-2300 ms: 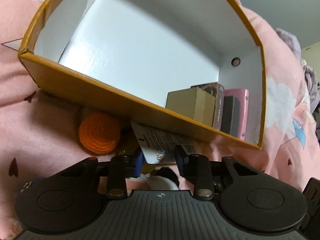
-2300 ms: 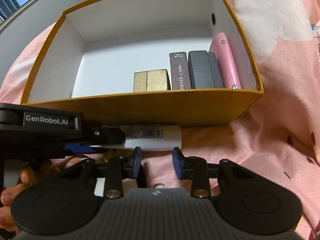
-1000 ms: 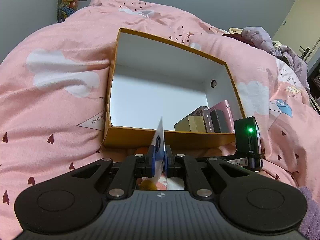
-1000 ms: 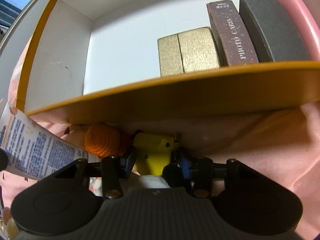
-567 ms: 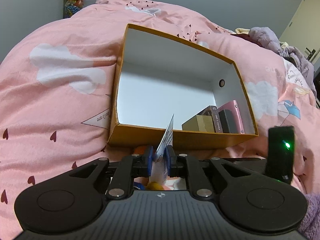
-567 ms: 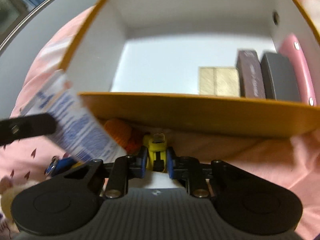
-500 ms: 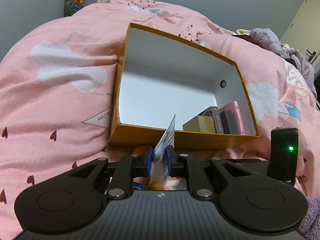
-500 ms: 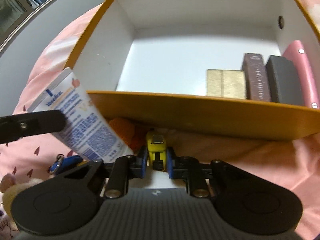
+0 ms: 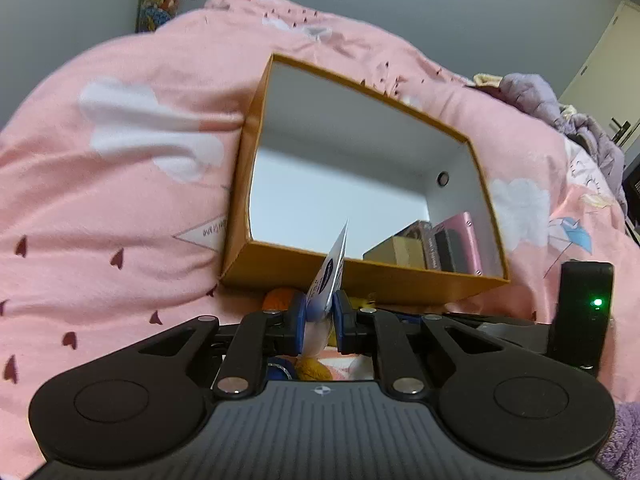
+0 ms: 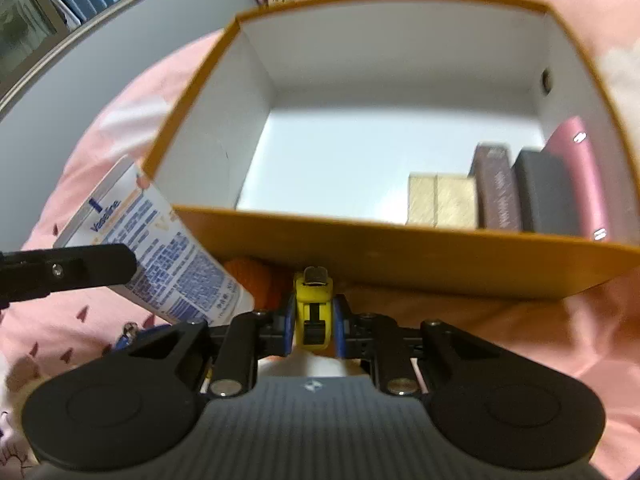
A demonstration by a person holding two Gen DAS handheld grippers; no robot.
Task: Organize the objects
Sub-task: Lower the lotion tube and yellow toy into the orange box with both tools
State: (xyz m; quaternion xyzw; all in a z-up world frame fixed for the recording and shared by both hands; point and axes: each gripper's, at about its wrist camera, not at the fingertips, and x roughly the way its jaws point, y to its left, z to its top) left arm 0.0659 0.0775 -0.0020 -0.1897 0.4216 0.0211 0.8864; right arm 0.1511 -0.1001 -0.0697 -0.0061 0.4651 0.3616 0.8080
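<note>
An open orange box [image 9: 360, 276] with a white inside lies on the pink bedding; it also shows in the right wrist view [image 10: 400, 252]. My left gripper [image 9: 320, 316] is shut on a white Vaseline tube [image 9: 332, 268], held edge-on just before the box's near wall; the tube also shows in the right wrist view [image 10: 160, 248]. My right gripper [image 10: 312, 320] is shut on a yellow tape measure [image 10: 314, 300], held just before the same wall. A gold box [image 10: 440, 200], a brown card box [image 10: 496, 188], a grey box [image 10: 548, 192] and a pink case [image 10: 580, 168] stand at the box's right end.
An orange crocheted ball [image 10: 252, 280] lies against the box's near wall, between the tube and the tape measure. A blue keyring item [image 10: 132, 336] lies on the pink duvet [image 9: 100, 220] at lower left. Purple clothing [image 9: 560, 116] is heaped at far right.
Both grippers have lifted with their loads. The right gripper closed on the yellow tape measure and raised it; the left holds the tube up before the box.
</note>
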